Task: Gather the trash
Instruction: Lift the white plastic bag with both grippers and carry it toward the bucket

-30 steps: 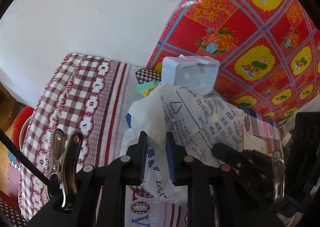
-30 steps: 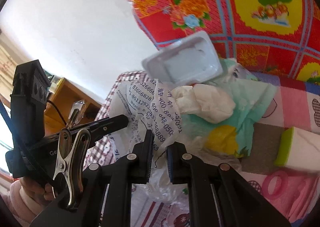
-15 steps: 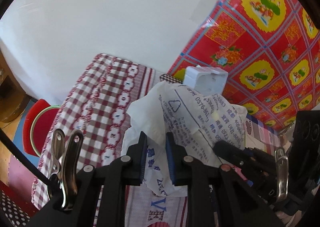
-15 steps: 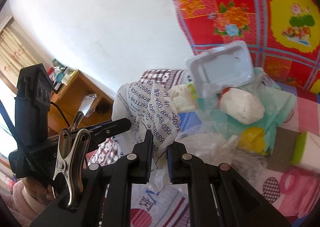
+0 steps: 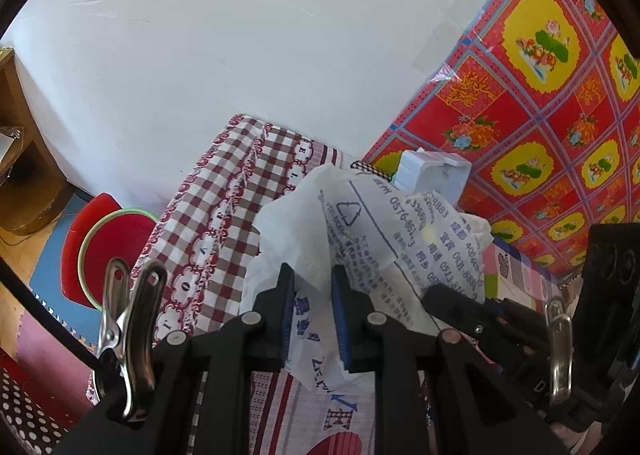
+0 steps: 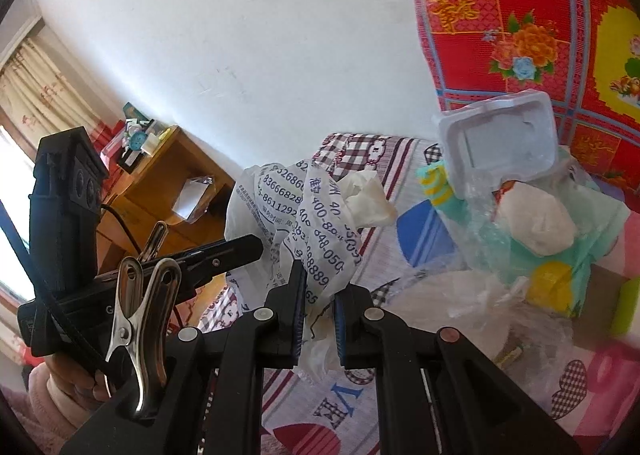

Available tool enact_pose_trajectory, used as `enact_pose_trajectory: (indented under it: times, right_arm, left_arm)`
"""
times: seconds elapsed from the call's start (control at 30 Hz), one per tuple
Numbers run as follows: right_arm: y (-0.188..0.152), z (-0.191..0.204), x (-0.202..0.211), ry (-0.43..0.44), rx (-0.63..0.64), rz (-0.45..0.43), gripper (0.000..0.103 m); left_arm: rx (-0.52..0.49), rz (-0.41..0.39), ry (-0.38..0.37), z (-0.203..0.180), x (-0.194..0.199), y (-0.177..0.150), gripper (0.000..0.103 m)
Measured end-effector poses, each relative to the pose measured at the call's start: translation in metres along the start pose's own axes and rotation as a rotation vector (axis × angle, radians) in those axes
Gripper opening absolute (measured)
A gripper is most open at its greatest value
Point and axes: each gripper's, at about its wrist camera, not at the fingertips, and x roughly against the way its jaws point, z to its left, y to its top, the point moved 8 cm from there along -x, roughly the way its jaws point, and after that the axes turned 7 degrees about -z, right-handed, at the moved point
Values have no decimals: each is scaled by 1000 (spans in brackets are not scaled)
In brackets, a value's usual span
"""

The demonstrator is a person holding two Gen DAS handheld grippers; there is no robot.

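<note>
I have the left gripper (image 5: 313,309) and right gripper (image 6: 319,313) both clamped on the plastic bag (image 5: 372,239); the trash pile (image 6: 532,223) lies far right, nearer my right.

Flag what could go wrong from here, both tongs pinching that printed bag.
1. Both the left tongs and right tongs pinch only a thin fold of the white printed bag; it may slip or tear if they pull apart.
2. The white plastic tray sits tilted on loose wrappers; a bump could topple it.
3. The crumpled tissue at the bag's mouth could drop out.
</note>
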Motion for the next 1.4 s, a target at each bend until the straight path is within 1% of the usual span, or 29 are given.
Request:
enact_pose_trajectory:
  times: [0.57,1.4]
  right_arm:
    - [-1,33,-13,37,33,19,14]
    - [-3,91,-51,112,119,85,14]
  left_arm:
    - [30,-28,15,27,19,-1,19]
    - [122,-81,77,85,48,0,19]
